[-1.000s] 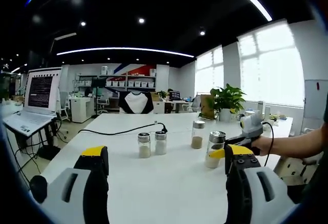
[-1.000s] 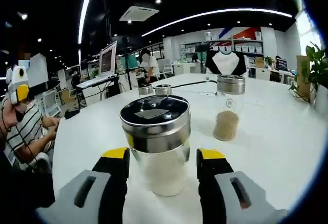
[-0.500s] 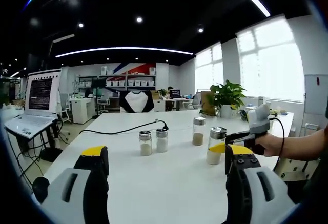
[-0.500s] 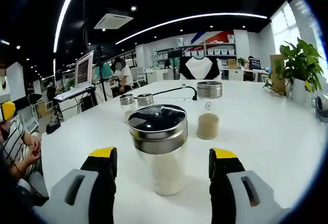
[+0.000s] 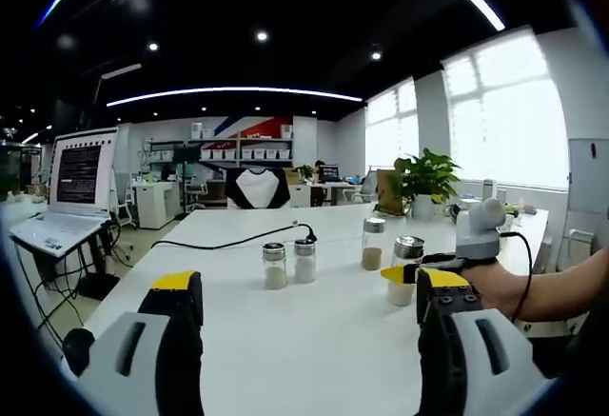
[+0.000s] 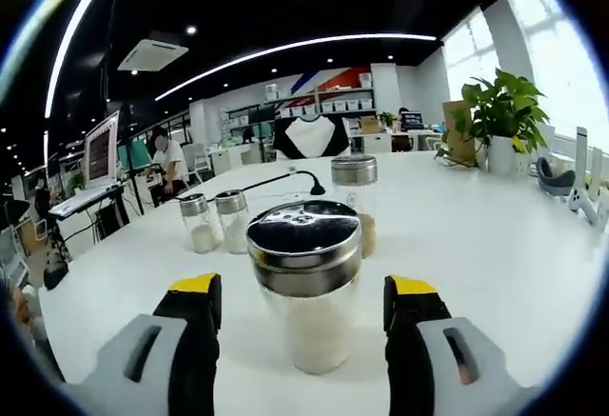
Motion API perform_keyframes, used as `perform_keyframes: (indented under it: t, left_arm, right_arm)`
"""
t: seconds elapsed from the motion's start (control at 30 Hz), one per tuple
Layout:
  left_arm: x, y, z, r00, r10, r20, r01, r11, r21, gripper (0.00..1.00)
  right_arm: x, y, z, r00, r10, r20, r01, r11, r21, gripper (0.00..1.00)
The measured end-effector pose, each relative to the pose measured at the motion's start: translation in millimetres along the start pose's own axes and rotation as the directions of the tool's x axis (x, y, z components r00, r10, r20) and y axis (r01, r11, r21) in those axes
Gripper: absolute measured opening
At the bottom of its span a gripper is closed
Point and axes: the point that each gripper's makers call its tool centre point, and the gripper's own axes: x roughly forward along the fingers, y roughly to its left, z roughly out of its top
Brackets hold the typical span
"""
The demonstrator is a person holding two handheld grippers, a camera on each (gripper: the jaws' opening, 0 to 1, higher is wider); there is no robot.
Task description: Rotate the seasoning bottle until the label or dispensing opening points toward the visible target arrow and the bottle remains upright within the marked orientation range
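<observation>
With the right gripper [image 6: 303, 307] jaws open astride the seasoning bottle [image 6: 304, 287], we should close squarely, then twist upright; the left gripper [image 5: 304, 307] jaws stand open.

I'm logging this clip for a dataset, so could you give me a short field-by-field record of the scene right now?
setting: white table in an office
target bottle: seasoning bottle upright, white contents, metal cap
right claw: open, jaws either side of that bottle, apart from it
left claw: open, holding nothing
other bottles: pair of small shakers, brown-filled bottle
arrow mark: none seen
</observation>
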Motion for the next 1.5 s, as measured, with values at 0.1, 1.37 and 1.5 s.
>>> perform_keyframes:
  t: [0.1,1.37,1.5]
  left_arm:
    - [-0.4,0.8,-0.2,1.0,0.003,-0.001,-0.003,1.0,0.0,0.99]
    - [-5.4,8.4,-1.8,1.0,0.013,-0.01,-0.013,1.0,0.0,1.0]
    - [-5.4,8.0,-2.3,1.0,0.013,-0.013,-0.013,1.0,0.007,1.0]
  right_arm:
    - [-2.8,-1.0,3.6,0.998,-0.053,0.015,0.053,0.998,0.023,0.67]
    - [5.2,-7.7,-4.0,0.997,-0.074,0.029,0.075,0.997,-0.032,0.4]
    - [5.1,-7.5,-4.2,0.998,-0.06,0.033,0.062,0.997,-0.045,0.4]
